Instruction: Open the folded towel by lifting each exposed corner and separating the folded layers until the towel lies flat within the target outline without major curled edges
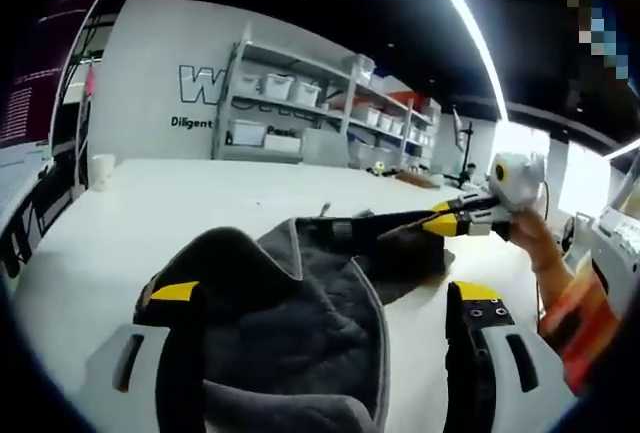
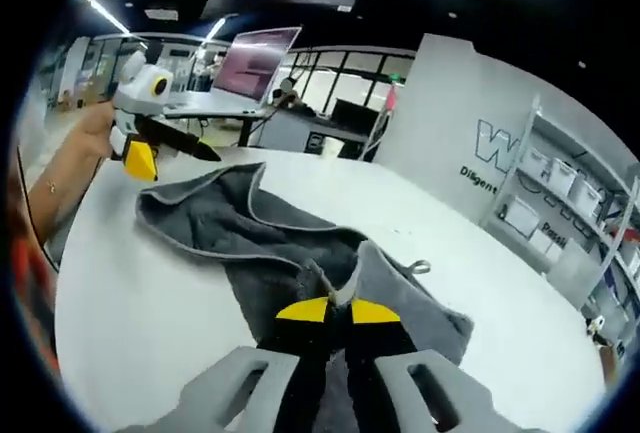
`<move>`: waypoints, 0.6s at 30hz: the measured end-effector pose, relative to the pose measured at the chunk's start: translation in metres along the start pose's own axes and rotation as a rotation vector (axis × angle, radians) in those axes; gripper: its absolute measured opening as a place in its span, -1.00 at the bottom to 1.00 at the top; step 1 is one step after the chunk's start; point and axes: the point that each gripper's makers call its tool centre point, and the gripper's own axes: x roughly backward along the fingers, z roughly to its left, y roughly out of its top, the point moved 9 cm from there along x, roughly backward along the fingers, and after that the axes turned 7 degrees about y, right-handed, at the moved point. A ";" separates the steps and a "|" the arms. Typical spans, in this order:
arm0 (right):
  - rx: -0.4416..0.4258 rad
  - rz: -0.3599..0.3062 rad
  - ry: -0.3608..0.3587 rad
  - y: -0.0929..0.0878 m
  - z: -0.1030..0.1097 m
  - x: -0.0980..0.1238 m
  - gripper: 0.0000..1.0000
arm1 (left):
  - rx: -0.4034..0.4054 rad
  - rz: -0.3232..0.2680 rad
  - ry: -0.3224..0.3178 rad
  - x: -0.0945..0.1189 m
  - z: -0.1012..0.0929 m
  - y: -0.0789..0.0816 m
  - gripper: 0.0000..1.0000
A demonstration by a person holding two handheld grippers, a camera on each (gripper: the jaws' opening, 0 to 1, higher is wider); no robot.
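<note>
Partly opened: the grey towel (image 2: 290,253) lies rumpled on the white surface (image 2: 130,303) (no outline visible), right gripper (image 2: 338,310) fingers pinching an edge, left gripper (image 1: 330,298) fingers wide

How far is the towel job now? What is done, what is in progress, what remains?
Done: the towel is partly spread on the table, but bunched, with layers folded over. In hand: the right gripper pinches a raised fold; the left gripper is open, with cloth between its jaws. Left: separate and flatten the layers. I see no outline.
</note>
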 end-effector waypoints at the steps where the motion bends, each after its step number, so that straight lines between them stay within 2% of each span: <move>1: -0.002 -0.002 -0.009 -0.001 -0.002 0.003 -1.00 | -0.001 0.000 0.001 0.000 -0.001 0.001 0.97; 11: -0.080 -0.023 -0.148 -0.021 -0.043 0.047 -1.00 | -0.022 0.018 -0.009 -0.011 -0.020 0.005 0.97; 18: -0.102 -0.021 -0.243 -0.037 -0.069 0.079 -1.00 | -0.044 0.048 -0.029 -0.025 -0.033 0.007 0.96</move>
